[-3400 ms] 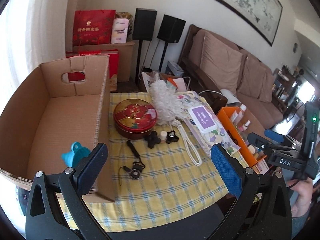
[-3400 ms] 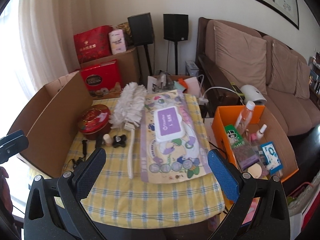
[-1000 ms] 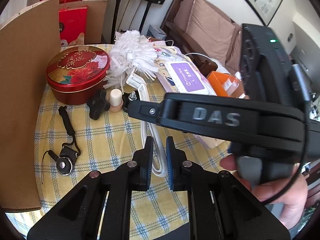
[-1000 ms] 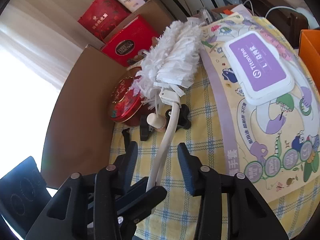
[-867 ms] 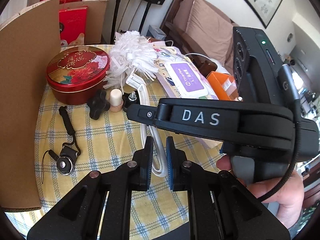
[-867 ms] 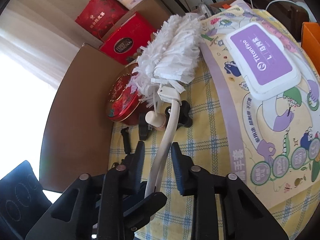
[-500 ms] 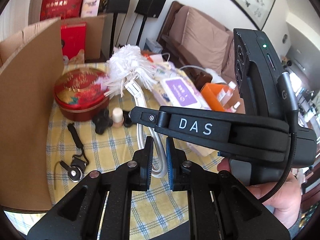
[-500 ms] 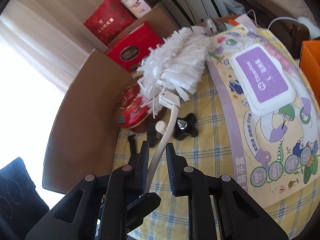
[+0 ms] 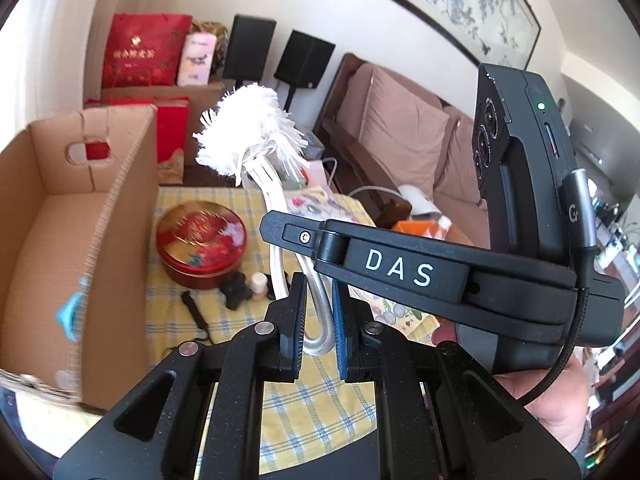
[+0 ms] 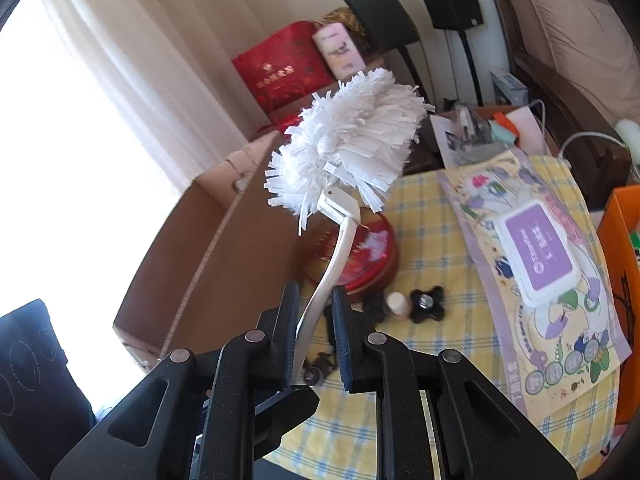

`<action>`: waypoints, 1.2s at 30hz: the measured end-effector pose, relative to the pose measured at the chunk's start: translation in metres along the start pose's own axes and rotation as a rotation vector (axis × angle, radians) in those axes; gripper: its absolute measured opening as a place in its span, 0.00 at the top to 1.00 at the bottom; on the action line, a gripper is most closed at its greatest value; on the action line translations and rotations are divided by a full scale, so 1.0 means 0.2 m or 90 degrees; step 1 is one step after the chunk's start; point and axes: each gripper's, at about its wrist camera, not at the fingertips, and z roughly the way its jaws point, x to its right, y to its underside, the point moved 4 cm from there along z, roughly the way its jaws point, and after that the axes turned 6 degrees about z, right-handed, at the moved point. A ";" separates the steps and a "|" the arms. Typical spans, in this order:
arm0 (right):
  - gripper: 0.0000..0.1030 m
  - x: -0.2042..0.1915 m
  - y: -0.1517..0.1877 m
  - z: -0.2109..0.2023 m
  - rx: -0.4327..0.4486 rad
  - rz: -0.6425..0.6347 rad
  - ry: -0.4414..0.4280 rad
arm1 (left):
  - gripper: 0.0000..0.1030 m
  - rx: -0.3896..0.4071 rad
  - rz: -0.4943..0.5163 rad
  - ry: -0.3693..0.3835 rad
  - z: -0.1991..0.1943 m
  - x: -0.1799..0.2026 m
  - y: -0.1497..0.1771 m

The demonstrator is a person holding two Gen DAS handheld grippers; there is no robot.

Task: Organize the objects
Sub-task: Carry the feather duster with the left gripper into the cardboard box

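Observation:
A white duster with a fluffy head (image 10: 348, 140) and a curved white handle (image 10: 340, 248) hangs in the air above the yellow checked table (image 10: 432, 208). My right gripper (image 10: 316, 328) is shut on the handle partway up. My left gripper (image 9: 318, 320) is shut on the looped end of the handle (image 9: 320, 340), just below the right one. In the left wrist view the duster head (image 9: 248, 132) stands up behind the black body of the right gripper, which a hand (image 9: 560, 400) holds.
An open cardboard box (image 9: 48, 220) stands at the table's left, with a blue thing (image 9: 70, 312) inside. On the table lie a red tin (image 10: 372, 256), two black knobs (image 10: 428, 304), a small bottle (image 10: 398, 304), a black strap (image 9: 194, 312) and a wipes pack (image 10: 540, 248). An orange box (image 10: 620, 240) sits to the right.
My right gripper closed on the duster's handle. Both grippers then rose together and the duster came up off the table, its head now tilted upward.

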 end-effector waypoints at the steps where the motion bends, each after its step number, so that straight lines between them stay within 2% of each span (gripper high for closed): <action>1: 0.84 -0.03 0.00 -0.01 0.001 -0.008 -0.005 | 0.89 0.004 0.000 -0.003 -0.02 -0.02 -0.01; 9: 0.84 -0.34 -0.01 0.08 -0.021 -0.057 -0.051 | 0.89 0.029 -0.025 -0.047 -0.25 -0.23 -0.06; 15: 0.84 -0.56 0.02 0.27 -0.063 -0.088 -0.083 | 0.89 0.028 -0.050 -0.097 -0.37 -0.45 -0.03; 21: 0.84 -0.74 0.11 0.48 -0.117 -0.107 -0.111 | 0.89 0.016 -0.081 -0.127 -0.47 -0.68 0.03; 27: 0.84 -0.87 0.17 0.65 -0.164 -0.127 -0.112 | 0.89 0.002 -0.104 -0.151 -0.50 -0.85 0.11; 32: 0.84 -0.90 0.18 0.76 -0.197 -0.124 -0.111 | 0.89 -0.022 -0.144 -0.142 -0.51 -1.01 0.16; 34: 0.84 -0.92 0.18 0.80 -0.206 -0.125 -0.114 | 0.90 -0.036 -0.162 -0.147 -0.49 -1.09 0.18; 36: 0.84 -0.94 0.18 0.83 -0.216 -0.135 -0.099 | 0.96 -0.052 -0.170 -0.163 -0.47 -1.15 0.20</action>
